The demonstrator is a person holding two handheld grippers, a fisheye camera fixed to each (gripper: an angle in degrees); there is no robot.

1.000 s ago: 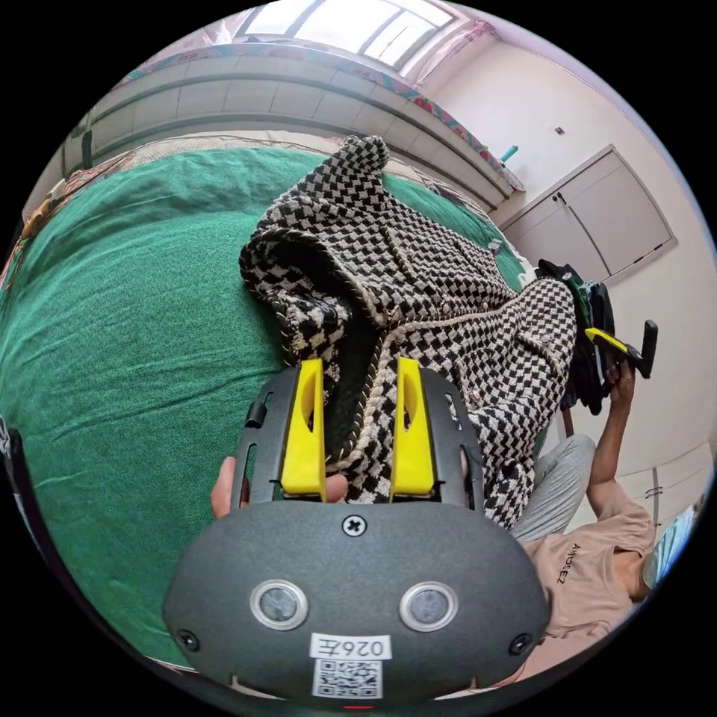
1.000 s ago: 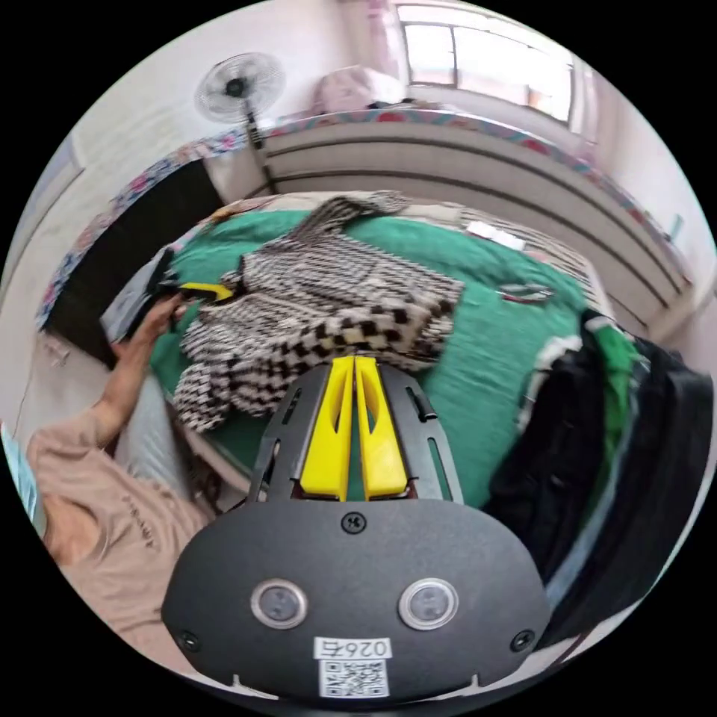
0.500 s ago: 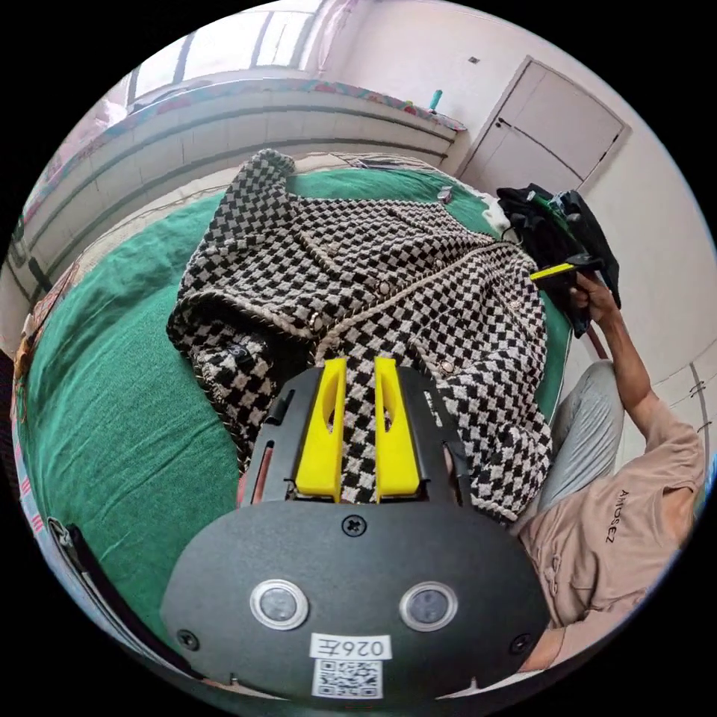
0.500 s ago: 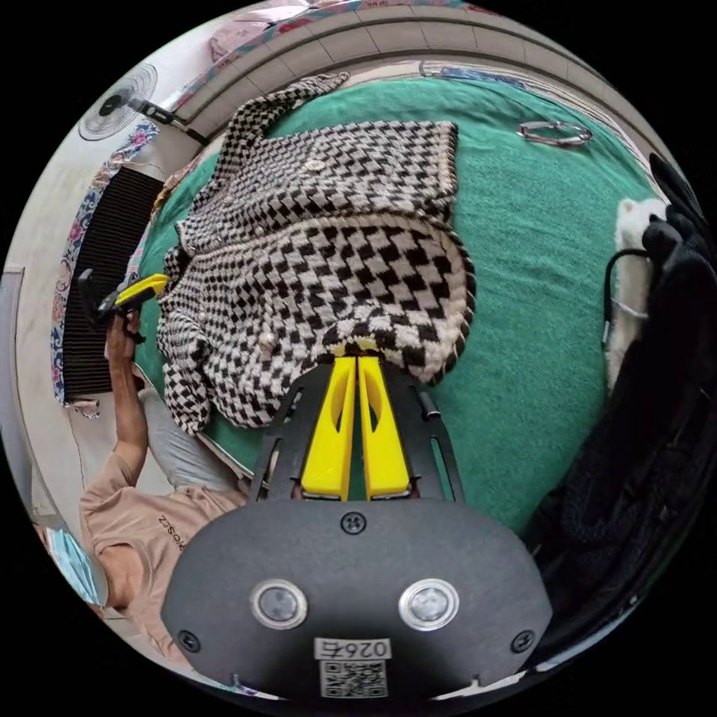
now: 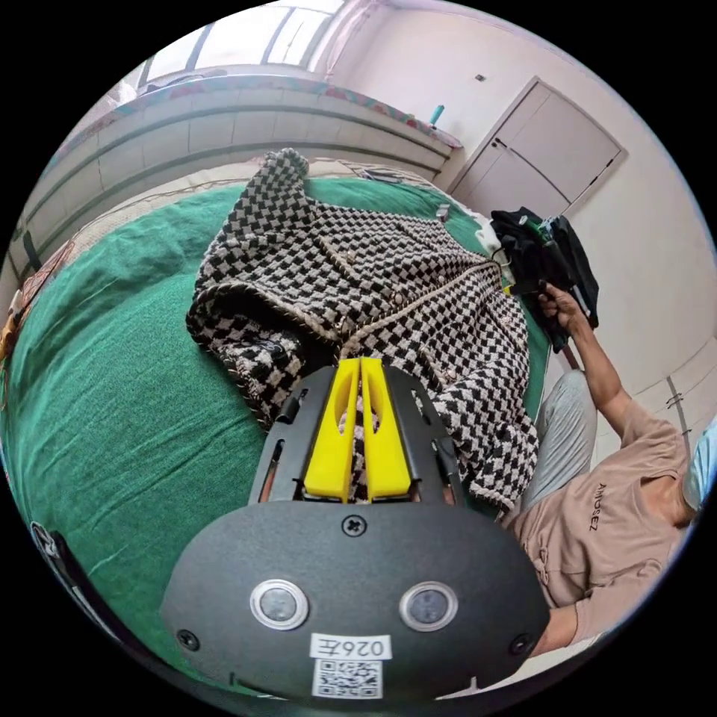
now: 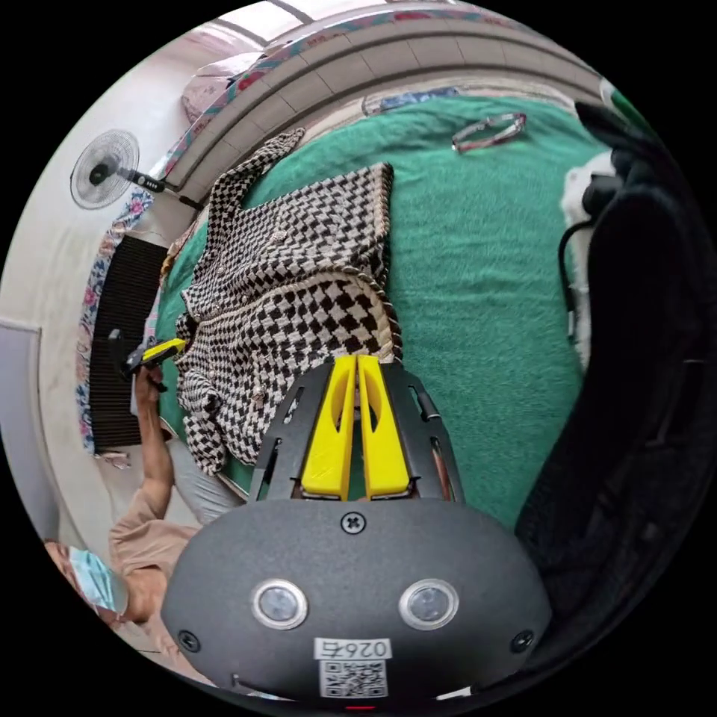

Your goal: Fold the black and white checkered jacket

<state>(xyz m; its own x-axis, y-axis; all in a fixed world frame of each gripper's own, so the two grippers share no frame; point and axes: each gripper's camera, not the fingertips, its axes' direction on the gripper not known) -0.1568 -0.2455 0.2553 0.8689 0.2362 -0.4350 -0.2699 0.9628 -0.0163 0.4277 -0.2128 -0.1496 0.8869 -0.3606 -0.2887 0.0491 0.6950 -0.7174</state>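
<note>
Left gripper view: the left claw (image 5: 361, 364) is closed on the near hem of the checkered jacket (image 5: 388, 291), which lies on the green bed (image 5: 127, 403), long axis running away from the claw. The claw's printed label is not reported.

Right gripper view: the right claw (image 6: 356, 362) is closed at the jacket's near edge; a grip cannot be confirmed.

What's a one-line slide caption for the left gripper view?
Left tool shut on the checkered jacket, which is spread on a green bedspread.
</note>
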